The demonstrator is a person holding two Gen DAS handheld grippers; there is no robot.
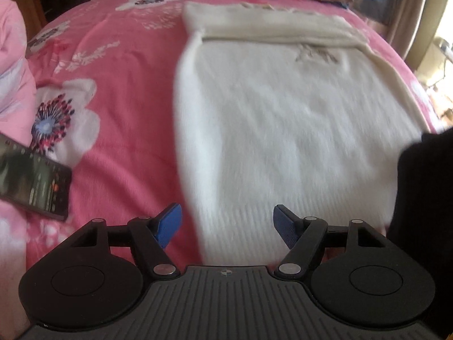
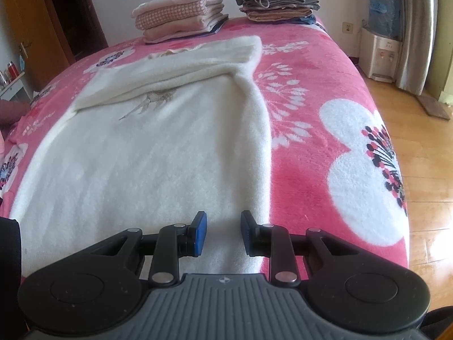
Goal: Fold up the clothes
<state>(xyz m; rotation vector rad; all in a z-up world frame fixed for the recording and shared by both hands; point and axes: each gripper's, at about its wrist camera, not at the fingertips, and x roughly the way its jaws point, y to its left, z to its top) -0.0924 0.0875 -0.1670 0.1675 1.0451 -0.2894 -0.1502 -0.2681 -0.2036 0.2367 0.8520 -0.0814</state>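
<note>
Cream fuzzy knit sweater (image 2: 158, 147), sleeves folded across the chest, ribbed hem nearest, flat on a pink floral plush bedspread (image 2: 311, 153). Left gripper (image 1: 227, 223): blue pads wide apart, empty, above the hem. Right gripper (image 2: 223, 231): jaws parted, empty, over the sweater's right edge.

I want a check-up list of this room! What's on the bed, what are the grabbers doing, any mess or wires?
Surface: bed with pink flowered blanket.
Job's things: white sweater lying flat, sleeves folded across its far end; light folded pile and dark folded pile at the far edge.
Clutter: phone, screen lit, lying on the blanket left of the sweater.
Grippers: left hand-held gripper open over the sweater's near hem, holding nothing; right hand-held gripper open over the hem near the sweater's right edge, holding nothing.
Cables: nothing seen.
Surroundings: water dispenser, curtain, wooden floor, wooden door.
</note>
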